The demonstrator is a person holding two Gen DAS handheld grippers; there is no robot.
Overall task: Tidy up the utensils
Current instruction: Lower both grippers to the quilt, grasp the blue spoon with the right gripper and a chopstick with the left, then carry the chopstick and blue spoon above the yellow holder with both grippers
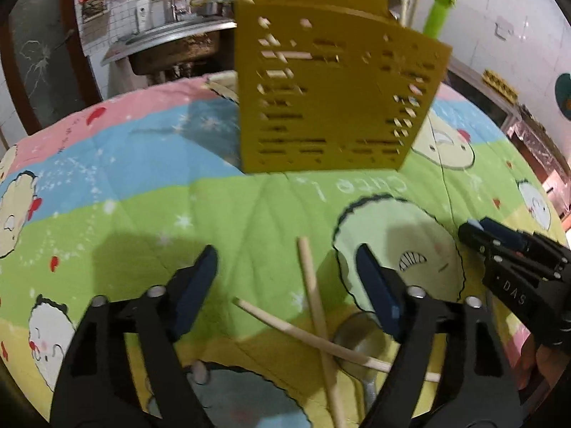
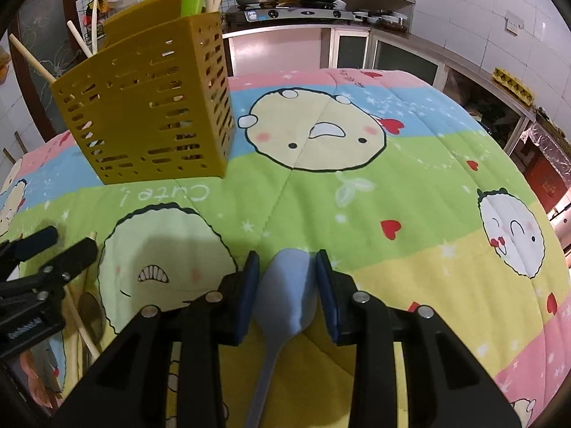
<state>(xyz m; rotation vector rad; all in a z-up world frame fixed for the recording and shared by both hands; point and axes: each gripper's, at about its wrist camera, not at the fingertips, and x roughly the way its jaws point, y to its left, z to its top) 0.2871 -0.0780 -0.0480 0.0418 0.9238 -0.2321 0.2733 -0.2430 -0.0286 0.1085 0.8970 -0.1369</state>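
Right gripper [image 2: 287,278] narrowed around the bowl of a pale blue spoon [image 2: 289,285], contact unclear, seemingly readying a lift toward the yellow slotted utensil holder [image 2: 150,114] at 10 o'clock. Left gripper [image 1: 285,285] spread wide above crossed wooden chopsticks [image 1: 314,306] and a metal spoon [image 1: 360,342], likely next.

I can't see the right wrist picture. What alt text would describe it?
The right gripper straddles a pale blue spoon lying on a cartoon-print cloth. A yellow slotted holder with chopsticks stands behind, left.
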